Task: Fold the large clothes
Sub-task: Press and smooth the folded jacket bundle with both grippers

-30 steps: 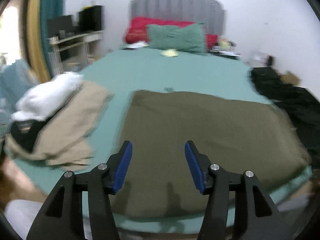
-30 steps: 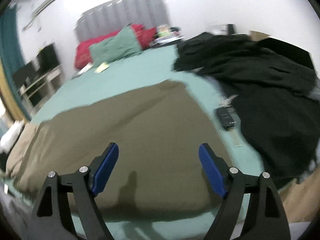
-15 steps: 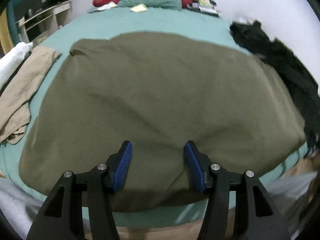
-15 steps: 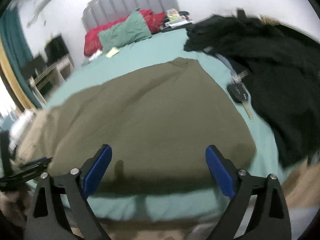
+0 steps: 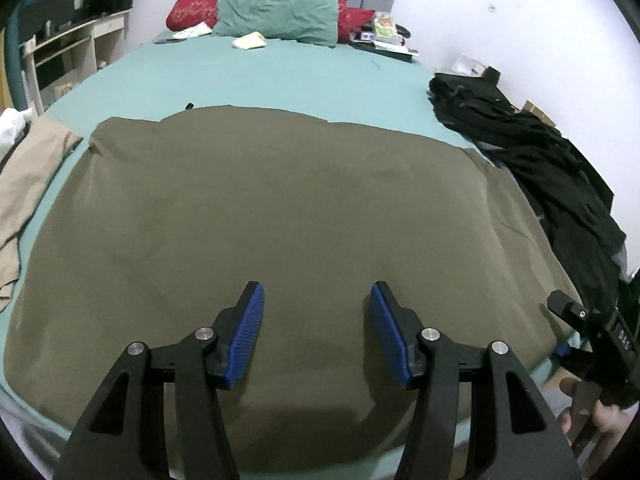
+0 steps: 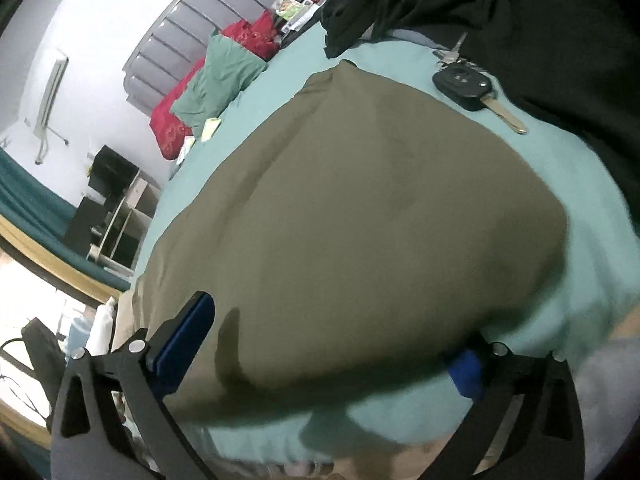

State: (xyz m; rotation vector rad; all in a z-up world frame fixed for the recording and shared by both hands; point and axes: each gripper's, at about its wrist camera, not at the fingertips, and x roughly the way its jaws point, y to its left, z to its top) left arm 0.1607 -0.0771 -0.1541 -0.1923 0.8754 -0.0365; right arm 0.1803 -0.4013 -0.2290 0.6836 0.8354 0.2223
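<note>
A large olive-green garment (image 5: 280, 216) lies spread flat on the teal bed sheet (image 5: 280, 80); it also shows in the right wrist view (image 6: 360, 208). My left gripper (image 5: 316, 328) is open and empty, hovering over the garment's near edge. My right gripper (image 6: 328, 352) is open wide and tilted, its jaws straddling the garment's near right corner at the bed's edge. The right gripper also shows at the lower right of the left wrist view (image 5: 592, 340).
A black clothes pile (image 5: 540, 160) lies along the bed's right side. A car key (image 6: 472, 92) rests beside the garment. Beige and white clothes (image 5: 24, 176) lie at the left. Red and teal pillows (image 5: 276, 12) are at the headboard. A shelf unit (image 5: 68, 48) stands left.
Both grippers moved in low toward the garment's near edge. The right gripper tilted and dropped onto the near right corner, opening wider. The left gripper stayed open.
</note>
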